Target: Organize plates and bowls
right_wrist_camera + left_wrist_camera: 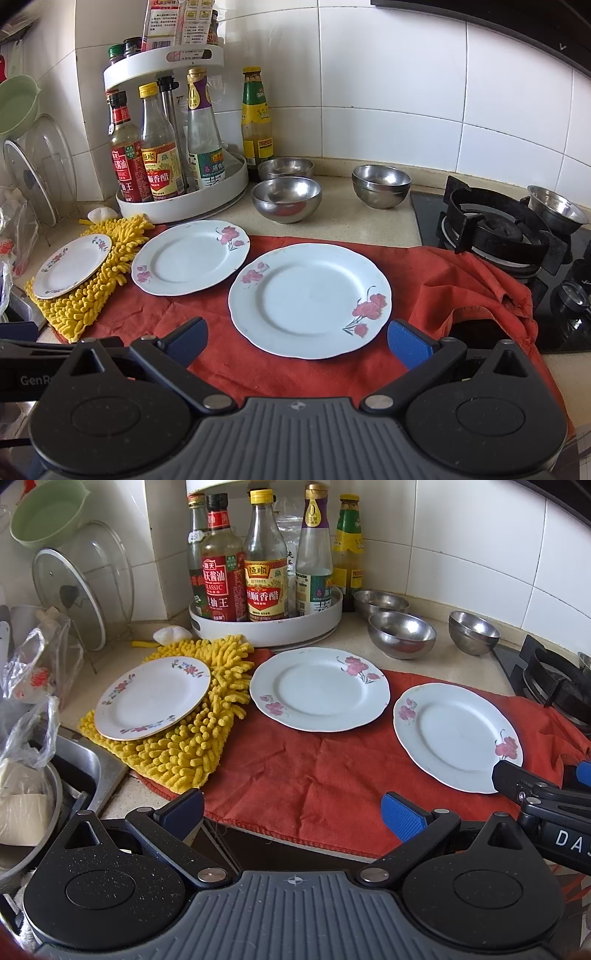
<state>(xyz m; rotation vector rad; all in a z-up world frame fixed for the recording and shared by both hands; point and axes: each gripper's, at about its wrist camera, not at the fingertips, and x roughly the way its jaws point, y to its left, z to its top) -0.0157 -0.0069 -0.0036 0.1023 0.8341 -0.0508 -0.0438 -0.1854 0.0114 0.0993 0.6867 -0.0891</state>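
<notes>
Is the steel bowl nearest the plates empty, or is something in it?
Empty. The right wrist view looks down into the steel bowl and shows only bare metal with reflections; the left wrist view agrees.

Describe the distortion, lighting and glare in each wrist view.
Left wrist view: fisheye bends the white wall tiles, corners go dark, soft daylight, dull reflections in the steel bowls, and the glass pot lid looks hazy. Right wrist view: same curvature, the black gas burner sits sharp, mild sheen on the nearest white floral plate.

White tiled wall (388, 92), beige countertop (343, 221) — black gas hob (498, 236) at right
</notes>
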